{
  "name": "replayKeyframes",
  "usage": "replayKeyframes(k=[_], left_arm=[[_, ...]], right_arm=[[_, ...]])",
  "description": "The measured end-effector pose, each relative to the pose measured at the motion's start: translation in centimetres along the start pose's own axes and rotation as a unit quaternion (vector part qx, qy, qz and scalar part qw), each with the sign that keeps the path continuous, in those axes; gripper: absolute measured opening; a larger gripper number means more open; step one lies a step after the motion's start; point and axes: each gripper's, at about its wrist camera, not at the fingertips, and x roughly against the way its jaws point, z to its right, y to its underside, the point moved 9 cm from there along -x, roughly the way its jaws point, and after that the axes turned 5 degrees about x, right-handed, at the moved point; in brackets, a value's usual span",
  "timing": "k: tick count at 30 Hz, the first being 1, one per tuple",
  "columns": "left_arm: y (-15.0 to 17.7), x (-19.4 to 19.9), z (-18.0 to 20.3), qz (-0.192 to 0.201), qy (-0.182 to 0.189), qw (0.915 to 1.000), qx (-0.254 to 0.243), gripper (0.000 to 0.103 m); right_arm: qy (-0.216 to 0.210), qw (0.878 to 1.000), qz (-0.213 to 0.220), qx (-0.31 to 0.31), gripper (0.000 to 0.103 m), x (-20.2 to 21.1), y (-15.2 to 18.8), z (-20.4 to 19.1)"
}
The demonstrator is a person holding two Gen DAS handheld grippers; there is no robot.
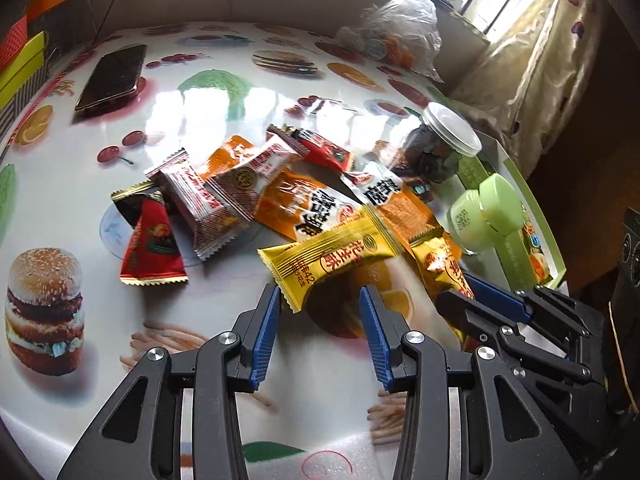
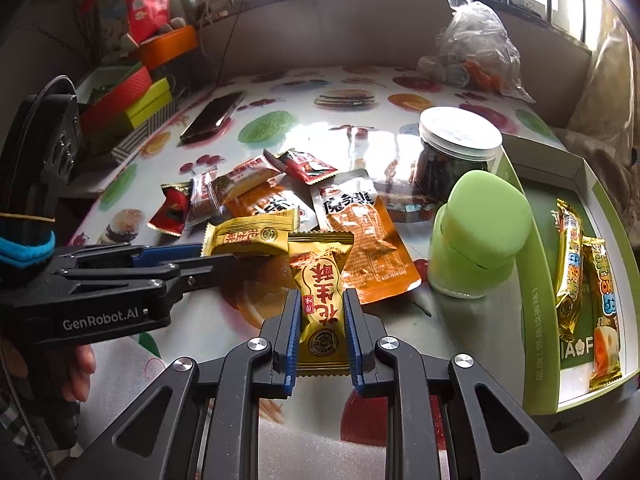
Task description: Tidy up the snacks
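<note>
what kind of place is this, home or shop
Most likely a home, by a window: a table with a food-print cover, a curtain beside barred panes, and a phone lying near loose snack packets.

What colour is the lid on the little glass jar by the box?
Pale green lid, seen best in the right wrist view.

Surface: table (image 1: 224,304), glossy cloth printed with burgers, fries, fruit.
Centre: loose heap of snack packets (image 1: 256,196), red, orange, yellow, silver.
Far left: dark smartphone (image 1: 112,78), lying flat.
Far edge: clear plastic bag (image 2: 476,48).
Right: clear lidded jar (image 2: 456,152); green-capped jar (image 2: 480,236); shallow green-edged box (image 2: 540,272).
</note>
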Motion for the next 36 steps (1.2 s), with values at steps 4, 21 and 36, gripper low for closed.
replayKeyframes(k=[4, 21, 36], left_arm=[[1.2, -0.1, 1.1, -0.015, 0.005, 0.9994, -0.030, 0.042], [-2.0, -1.9, 1.2, 0.007, -0.045, 0.9939, -0.100, 0.061], [-2.4, -2.7, 1.6, 0.010, -0.066, 0.9919, -0.108, 0.033]], right_arm=[[0.000, 1.000, -0.001, -0.001, 0.020, 0.5, 0.4, 0.1], [0.000, 1.000, -0.003, -0.013, 0.020, 0.5, 0.7, 0.5], [-0.003, 1.000, -0.003, -0.023, 0.020, 0.5, 0.6, 0.8]])
